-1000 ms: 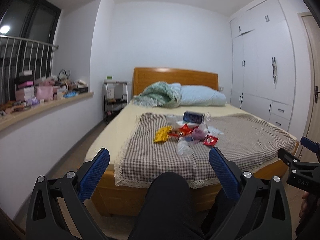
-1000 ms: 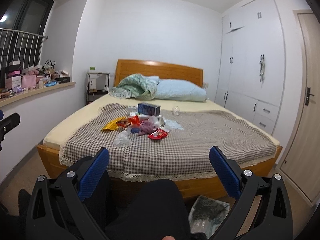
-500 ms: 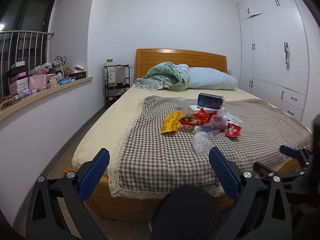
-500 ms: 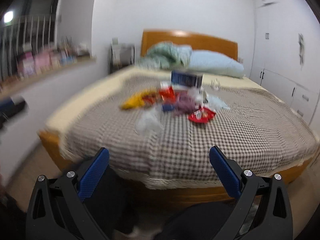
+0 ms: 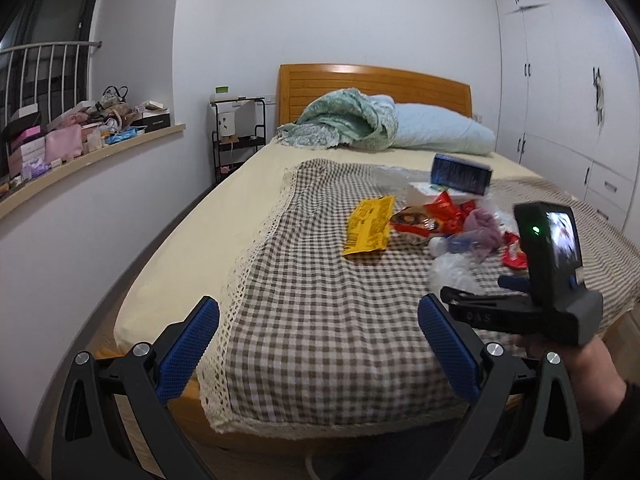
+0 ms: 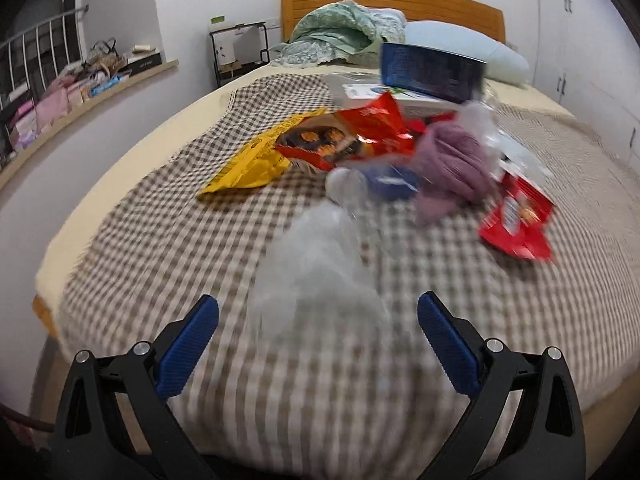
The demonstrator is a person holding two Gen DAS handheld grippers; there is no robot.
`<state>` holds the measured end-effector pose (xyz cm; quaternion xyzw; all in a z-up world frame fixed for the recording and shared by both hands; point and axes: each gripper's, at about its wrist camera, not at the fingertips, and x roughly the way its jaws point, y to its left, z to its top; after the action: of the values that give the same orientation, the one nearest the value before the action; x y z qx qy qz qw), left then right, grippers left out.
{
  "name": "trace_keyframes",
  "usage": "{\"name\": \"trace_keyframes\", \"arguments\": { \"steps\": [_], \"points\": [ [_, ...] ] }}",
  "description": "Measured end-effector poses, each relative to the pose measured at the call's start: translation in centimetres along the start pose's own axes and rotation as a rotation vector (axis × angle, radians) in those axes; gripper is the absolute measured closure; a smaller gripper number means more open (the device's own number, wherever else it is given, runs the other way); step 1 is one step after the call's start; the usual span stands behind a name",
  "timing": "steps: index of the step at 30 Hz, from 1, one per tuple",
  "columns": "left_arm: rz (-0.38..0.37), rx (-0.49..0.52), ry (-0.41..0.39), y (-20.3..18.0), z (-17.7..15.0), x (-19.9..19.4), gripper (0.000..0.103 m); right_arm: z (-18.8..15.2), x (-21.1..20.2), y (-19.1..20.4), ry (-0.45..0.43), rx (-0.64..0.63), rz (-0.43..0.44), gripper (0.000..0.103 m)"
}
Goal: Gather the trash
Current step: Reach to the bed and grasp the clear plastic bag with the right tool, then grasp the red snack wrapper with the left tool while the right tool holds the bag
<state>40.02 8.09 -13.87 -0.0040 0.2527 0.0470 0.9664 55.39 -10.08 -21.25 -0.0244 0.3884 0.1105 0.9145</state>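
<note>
A heap of trash lies on the checked blanket of the bed: a yellow wrapper, red snack bags, a purple crumpled bag, a dark blue box, a small red packet and a crumpled clear plastic bag. My right gripper is open, low over the blanket, with the clear bag just ahead between its fingers' line. My left gripper is open over the bed's near left corner, holding nothing. The right gripper also shows at the left wrist view's right side.
A wooden headboard, green quilt and pale pillow sit at the bed's far end. A cluttered window ledge runs along the left wall, a black rack stands in the corner, white wardrobes line the right.
Both grippers have risen and moved in towards the bed. The right gripper has come much closer to the trash heap, now just short of the clear bag; its view is motion-blurred.
</note>
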Motion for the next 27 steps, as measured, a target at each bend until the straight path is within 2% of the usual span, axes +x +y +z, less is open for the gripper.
{"name": "trace_keyframes", "arguments": {
  "steps": [1,2,4,6,8,10,13,14,16,19,21,24,26,27],
  "points": [
    [0.005,0.0,0.004,0.0,0.2,0.6,0.006,0.0,0.8,0.2,0.017,-0.004,0.015,0.03],
    [0.011,-0.004,0.01,0.1,0.3,1.3,0.006,-0.3,1.3,0.2,0.034,-0.002,0.026,0.076],
    [0.015,-0.02,0.014,0.5,0.5,2.1,0.006,-1.5,0.3,0.4,0.015,-0.005,0.065,0.092],
    [0.023,-0.035,0.018,0.5,0.8,3.1,0.006,-1.6,-2.3,1.0,-0.048,-0.036,0.14,0.095],
    [0.025,-0.046,0.02,0.5,1.0,4.0,0.006,-0.9,-6.1,0.8,-0.173,-0.058,0.151,0.096],
    [0.014,-0.058,0.027,-0.2,1.2,4.9,0.006,0.0,-9.9,-0.7,-0.309,-0.036,0.105,0.096],
    [-0.045,-0.064,0.035,-2.1,1.5,5.7,0.006,0.3,-12.0,-4.1,-0.384,0.039,-0.015,0.096],
    [-0.066,-0.055,0.031,-2.9,1.7,5.8,0.006,0.1,-12.3,-5.6,-0.384,0.052,-0.077,0.096],
    [-0.114,-0.019,0.025,-4.9,2.2,6.3,0.006,-0.5,-12.1,-7.4,-0.366,0.069,-0.142,0.096],
    [-0.147,-0.017,0.081,-6.7,3.2,8.5,0.008,-1.3,-11.7,-10.4,-0.328,0.133,-0.186,0.096],
    [-0.213,-0.018,0.1,-8.0,4.0,9.5,0.008,-1.6,-12.1,-11.9,-0.317,0.15,-0.221,0.096],
    [-0.234,0.005,0.083,-10.5,4.7,9.2,0.008,-1.7,-12.1,-14.1,-0.298,0.205,-0.24,0.096],
    [-0.31,0.012,0.084,-12.5,5.1,8.8,0.008,-1.9,-12.2,-15.2,-0.286,0.234,-0.258,0.096],
    [-0.371,0.029,0.111,-14.5,5.4,9.0,0.009,-1.8,-12.0,-15.5,-0.281,0.238,-0.264,0.096]
  ]
}}
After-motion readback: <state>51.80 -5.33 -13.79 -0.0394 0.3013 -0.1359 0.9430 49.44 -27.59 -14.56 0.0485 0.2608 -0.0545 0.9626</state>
